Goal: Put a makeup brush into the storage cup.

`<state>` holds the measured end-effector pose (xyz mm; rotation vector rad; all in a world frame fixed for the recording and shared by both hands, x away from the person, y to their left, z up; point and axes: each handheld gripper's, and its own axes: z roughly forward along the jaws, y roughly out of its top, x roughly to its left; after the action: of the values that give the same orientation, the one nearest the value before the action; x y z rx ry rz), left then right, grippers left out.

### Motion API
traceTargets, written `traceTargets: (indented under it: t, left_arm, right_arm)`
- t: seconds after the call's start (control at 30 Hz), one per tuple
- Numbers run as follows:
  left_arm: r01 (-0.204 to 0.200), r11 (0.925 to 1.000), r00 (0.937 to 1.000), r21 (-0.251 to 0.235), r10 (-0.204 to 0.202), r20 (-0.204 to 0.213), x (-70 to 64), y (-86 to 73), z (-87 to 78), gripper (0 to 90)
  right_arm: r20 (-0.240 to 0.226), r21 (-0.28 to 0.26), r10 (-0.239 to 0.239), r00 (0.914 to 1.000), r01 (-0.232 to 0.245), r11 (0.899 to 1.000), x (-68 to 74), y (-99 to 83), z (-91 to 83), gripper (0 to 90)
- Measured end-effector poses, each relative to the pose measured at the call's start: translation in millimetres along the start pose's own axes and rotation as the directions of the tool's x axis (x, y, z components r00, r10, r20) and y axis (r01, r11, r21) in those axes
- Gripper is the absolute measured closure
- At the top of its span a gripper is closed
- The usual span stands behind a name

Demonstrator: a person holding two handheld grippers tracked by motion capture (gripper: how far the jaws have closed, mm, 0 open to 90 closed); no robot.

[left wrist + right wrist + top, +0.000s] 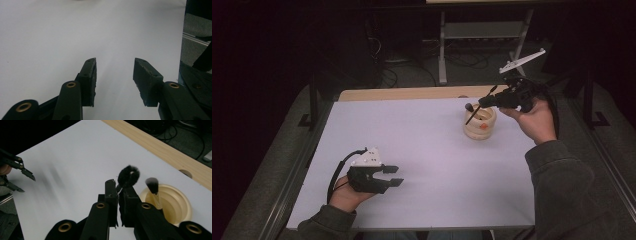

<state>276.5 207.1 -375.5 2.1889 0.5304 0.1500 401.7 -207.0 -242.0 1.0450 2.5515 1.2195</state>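
Note:
A cream ring-shaped holder (480, 131) with an orange spot stands at the table's far right. My right gripper (482, 102) hovers just above and beside it, shut on a brush whose fluffy black head (128, 176) sticks out past the jaw tips. That black head (469, 106) also shows in the high view. A second brush (152, 185) with a dark, white-tipped head and a clear handle stands in the holder (185, 203). My left gripper (395, 175) rests low at the near left, open, with only white table between its fingers (88, 75).
The white tabletop (422, 145) has a wooden strip (412, 93) along its far edge, with a hole (186, 172) in it near the holder. Dark floor, cables and a metal stand (443, 50) lie beyond the table.

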Motion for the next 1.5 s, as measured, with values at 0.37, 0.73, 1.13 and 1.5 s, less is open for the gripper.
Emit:
traceTargets:
  t: [0.37,0.73,1.13,1.5]
  left_arm:
    - [0.0,1.0,1.0,-0.001,0.0,-0.006,1.3,0.0,-0.8,49.8]
    - [0.002,1.0,1.0,0.006,-0.002,-0.004,0.5,0.0,1.1,49.5]
    - [0.003,1.0,1.0,0.003,-0.003,-0.006,0.8,0.0,1.0,47.0]
    - [0.015,0.9999,0.9998,-0.007,-0.015,-0.01,2.4,0.4,0.2,45.4]
  right_arm:
    - [0.052,-0.002,0.072,0.9961,-0.072,0.997,-18.4,-1.8,-5.2,84.4]
    - [0.124,-0.018,0.161,0.9791,-0.16,0.987,-43.7,-7.9,-5.9,84.4]
    - [0.187,-0.021,0.197,0.9625,-0.196,0.98,-50.7,-9.1,-1.9,84.3]
    - [0.209,-0.026,0.222,0.9524,-0.221,0.975,-57.5,-14.6,4.7,84.3]
